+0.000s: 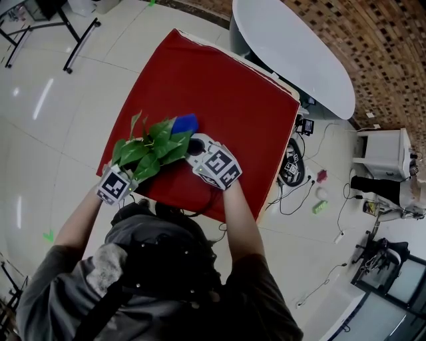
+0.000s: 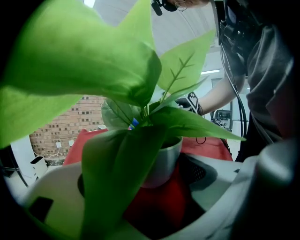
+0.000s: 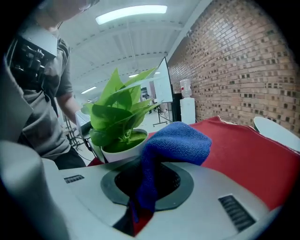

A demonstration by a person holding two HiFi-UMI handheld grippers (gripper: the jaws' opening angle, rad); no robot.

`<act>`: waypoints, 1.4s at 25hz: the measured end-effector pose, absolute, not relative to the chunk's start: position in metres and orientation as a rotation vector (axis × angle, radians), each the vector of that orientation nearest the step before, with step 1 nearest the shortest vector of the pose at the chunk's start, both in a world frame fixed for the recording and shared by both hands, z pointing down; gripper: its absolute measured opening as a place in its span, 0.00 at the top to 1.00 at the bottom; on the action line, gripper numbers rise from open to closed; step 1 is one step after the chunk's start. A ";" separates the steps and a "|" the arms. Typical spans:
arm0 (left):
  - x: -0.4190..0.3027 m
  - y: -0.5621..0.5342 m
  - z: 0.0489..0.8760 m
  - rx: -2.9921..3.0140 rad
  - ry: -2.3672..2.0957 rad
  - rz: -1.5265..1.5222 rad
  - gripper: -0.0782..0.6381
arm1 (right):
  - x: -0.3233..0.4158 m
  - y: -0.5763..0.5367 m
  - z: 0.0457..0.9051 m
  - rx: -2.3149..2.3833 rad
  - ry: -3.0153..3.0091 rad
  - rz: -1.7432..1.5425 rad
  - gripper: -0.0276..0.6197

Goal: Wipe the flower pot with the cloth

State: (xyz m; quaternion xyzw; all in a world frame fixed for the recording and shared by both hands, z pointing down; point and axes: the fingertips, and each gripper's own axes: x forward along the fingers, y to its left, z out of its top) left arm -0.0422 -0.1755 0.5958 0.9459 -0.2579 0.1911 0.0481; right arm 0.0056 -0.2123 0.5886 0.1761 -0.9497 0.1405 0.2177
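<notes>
We list: glossy white floor [image 1: 53,133]; brick wall [image 3: 243,61]; red table [image 1: 233,100]; white oval table [image 1: 293,53]; ceiling strip light [image 3: 131,14].

- Seeing one flower pot [image 3: 119,151], holding one leafy plant [image 3: 117,108].
- Seeing one blue cloth [image 3: 176,145].
- Counting two grippers: left gripper [image 2: 150,178], right gripper [image 3: 143,187].
- Counting two tables: one red table [image 1: 233,100], one white oval table [image 1: 293,53].
- One person [image 1: 166,286] is operating.

Your head view looks steeply down on the red table [image 1: 233,100] from above your shoulders. The left gripper view sits close against the potted plant [image 2: 119,178], among its leaves; the right gripper view faces it from just beside. All three share that plant.
</notes>
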 end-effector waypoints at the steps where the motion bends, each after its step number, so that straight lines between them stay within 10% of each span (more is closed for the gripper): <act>1: -0.041 -0.175 0.596 2.891 -0.762 0.583 0.29 | 0.007 -0.209 0.589 0.495 -2.637 0.413 0.84; 35: -0.047 -0.129 0.594 2.795 -0.864 0.573 0.27 | 0.020 -0.093 0.581 0.721 -2.691 0.649 0.84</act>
